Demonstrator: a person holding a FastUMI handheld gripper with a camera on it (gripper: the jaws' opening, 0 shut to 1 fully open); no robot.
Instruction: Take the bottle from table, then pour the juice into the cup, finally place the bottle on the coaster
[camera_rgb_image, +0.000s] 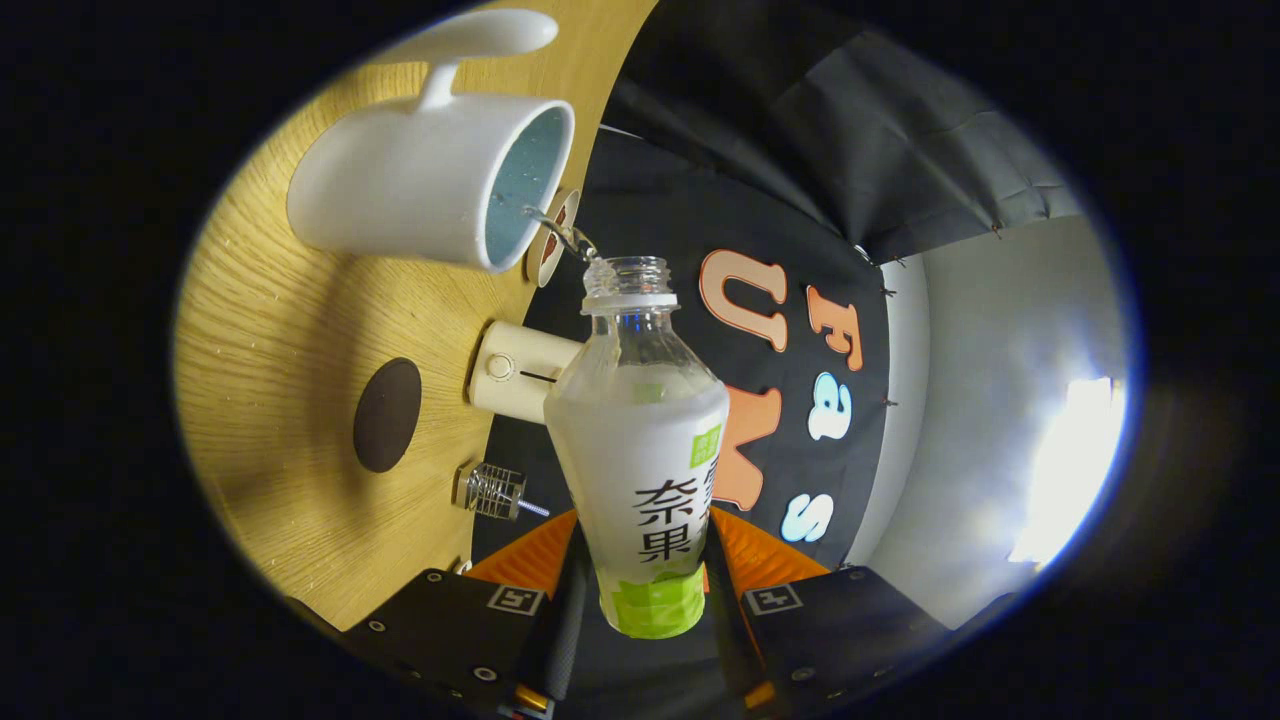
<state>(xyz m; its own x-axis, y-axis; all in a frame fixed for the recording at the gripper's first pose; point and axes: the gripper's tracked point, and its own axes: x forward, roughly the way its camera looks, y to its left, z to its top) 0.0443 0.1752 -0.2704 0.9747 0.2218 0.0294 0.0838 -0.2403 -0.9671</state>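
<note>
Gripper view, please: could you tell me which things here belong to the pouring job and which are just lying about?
Job:
- bottle, uncapped, tilted towards the cup, clamped between the fingers of the tool
- cup, white, catching the stream
- coaster, dark, round, bare

Lying about:
- cream cylinder behind the bottle
- small wire brush
- round tin behind the cup

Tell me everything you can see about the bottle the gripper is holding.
The bottle is clear plastic with a white wrap label that turns green at its base. Its cap is off, showing a threaded neck. It sits clamped between the gripper fingers, tipped so its open mouth points at the white cup on the wooden table. A thin stream runs from the mouth into the cup. The upper part looks empty.
</note>
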